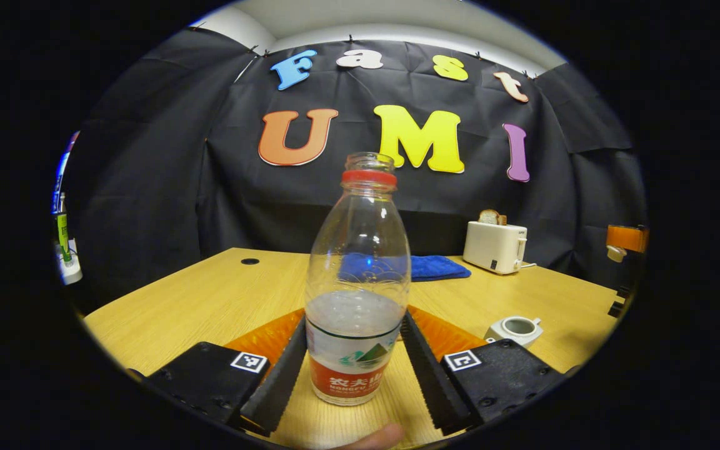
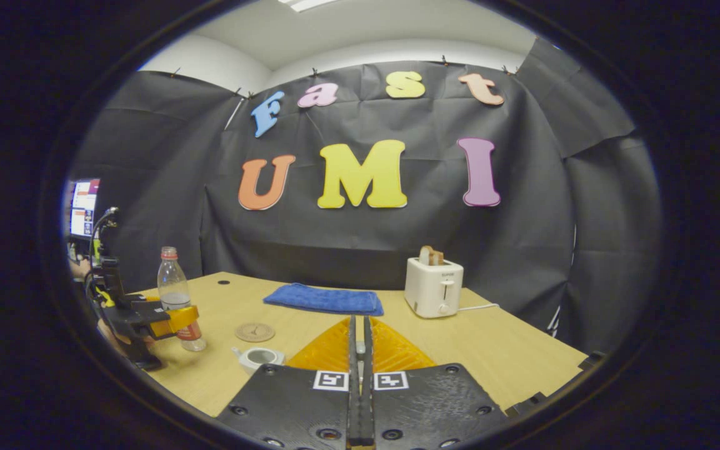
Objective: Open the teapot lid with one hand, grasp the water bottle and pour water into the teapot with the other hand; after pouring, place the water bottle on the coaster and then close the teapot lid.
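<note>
Right gripper view: toaster point(image 2: 433, 287) beyond towel point(image 2: 324, 299).

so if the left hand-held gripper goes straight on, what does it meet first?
The clear plastic water bottle with red label: it already stands between the left hand-held gripper's open fingers, seemingly just short of contact.

A cloth-walled recording booth: wooden table point(image 2: 472, 350), toaster point(image 2: 433, 287), monitor point(image 2: 83, 206) at the edge.
</note>
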Demonstrator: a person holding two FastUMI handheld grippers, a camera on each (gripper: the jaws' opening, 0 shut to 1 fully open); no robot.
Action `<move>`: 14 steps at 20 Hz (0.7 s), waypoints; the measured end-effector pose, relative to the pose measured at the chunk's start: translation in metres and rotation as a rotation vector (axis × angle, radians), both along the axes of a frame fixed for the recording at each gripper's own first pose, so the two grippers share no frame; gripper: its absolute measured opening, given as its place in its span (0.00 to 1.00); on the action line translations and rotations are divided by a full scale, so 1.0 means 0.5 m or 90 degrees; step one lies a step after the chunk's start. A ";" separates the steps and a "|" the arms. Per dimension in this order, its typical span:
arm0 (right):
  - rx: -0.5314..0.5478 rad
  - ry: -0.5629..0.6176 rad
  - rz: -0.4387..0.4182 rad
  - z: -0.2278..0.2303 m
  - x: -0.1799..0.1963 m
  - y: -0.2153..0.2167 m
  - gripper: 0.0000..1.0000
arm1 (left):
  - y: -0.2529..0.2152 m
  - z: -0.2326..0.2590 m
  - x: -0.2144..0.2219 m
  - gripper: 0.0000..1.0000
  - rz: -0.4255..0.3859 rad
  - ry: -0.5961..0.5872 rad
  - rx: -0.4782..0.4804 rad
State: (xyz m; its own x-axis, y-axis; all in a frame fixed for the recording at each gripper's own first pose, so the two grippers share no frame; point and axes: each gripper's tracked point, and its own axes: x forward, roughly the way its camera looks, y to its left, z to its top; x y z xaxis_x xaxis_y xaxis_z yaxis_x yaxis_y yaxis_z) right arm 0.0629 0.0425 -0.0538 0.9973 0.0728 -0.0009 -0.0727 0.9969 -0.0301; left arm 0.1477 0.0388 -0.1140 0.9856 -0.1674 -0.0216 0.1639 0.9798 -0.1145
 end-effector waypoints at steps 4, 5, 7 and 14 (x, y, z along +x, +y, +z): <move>0.007 0.007 -0.010 -0.004 0.002 -0.011 0.00 | 0.003 0.000 -0.009 0.80 0.008 0.001 0.013; 0.007 0.008 -0.013 -0.002 0.002 -0.015 0.00 | -0.001 0.006 -0.014 0.79 0.008 -0.001 0.017; 0.009 0.009 -0.019 0.000 0.003 -0.025 0.00 | -0.005 0.003 -0.016 0.78 0.010 0.024 0.043; 0.021 -0.002 -0.045 0.018 0.002 -0.067 0.00 | 0.002 0.015 -0.028 0.77 0.069 0.054 0.285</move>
